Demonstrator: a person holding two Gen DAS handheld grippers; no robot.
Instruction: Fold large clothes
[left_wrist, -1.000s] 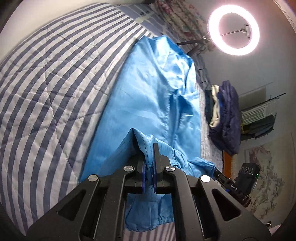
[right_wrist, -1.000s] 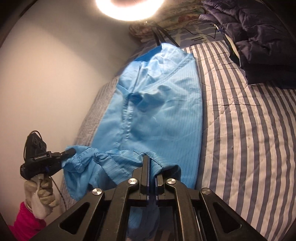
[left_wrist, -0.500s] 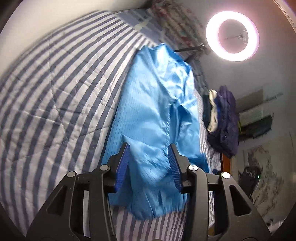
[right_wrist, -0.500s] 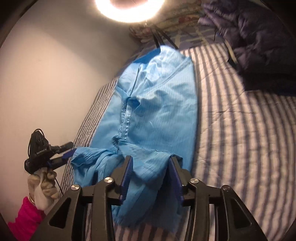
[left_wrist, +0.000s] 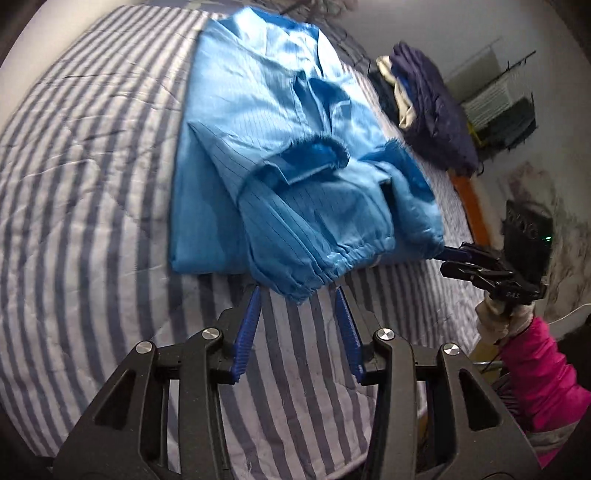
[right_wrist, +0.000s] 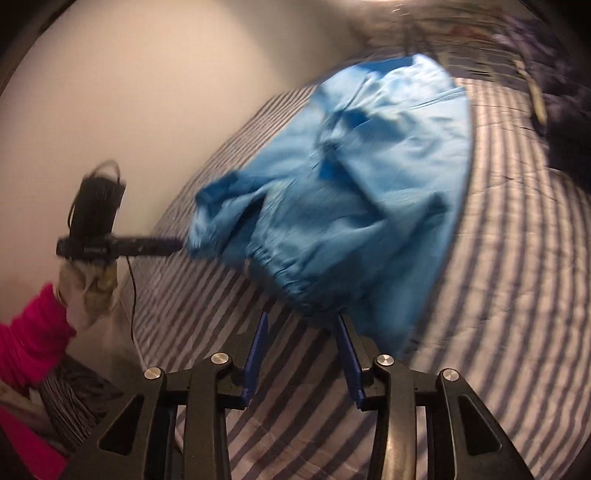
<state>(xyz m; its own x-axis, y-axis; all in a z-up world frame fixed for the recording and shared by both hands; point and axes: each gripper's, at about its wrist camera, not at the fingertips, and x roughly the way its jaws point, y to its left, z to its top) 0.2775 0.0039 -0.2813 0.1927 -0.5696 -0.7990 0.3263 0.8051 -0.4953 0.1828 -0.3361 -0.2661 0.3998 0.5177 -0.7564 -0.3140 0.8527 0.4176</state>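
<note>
Now both grippers stand clear of the blue garment (left_wrist: 280, 155), which a second ago each of them pinched by a fold of its near edge. The left gripper (left_wrist: 298, 295) has its blue-padded fingers (left_wrist: 246, 332) parted to a middling gap with only striped bedding between them; the gathered cuff of a sleeve (left_wrist: 332, 254) lies just beyond the tips, at 12 o'clock from them, untouched. The right gripper (right_wrist: 301, 321) shows the same middling gap, and the garment's gathered hem sits just past its tips at 12 o'clock; whether the cloth brushes the right-hand pad (right_wrist: 349, 354) cannot be told through the blur. The garment lies spread on the striped quilt (left_wrist: 92, 184), sleeves folded inward across its body, collar toward the far end at 12 o'clock. In the left wrist view the right gripper appears at 3 o'clock, held by a gloved hand (left_wrist: 498, 321) in a pink sleeve (left_wrist: 543, 373). A dark jacket (left_wrist: 432, 107) lies at 2 o'clock beyond the garment.
</note>
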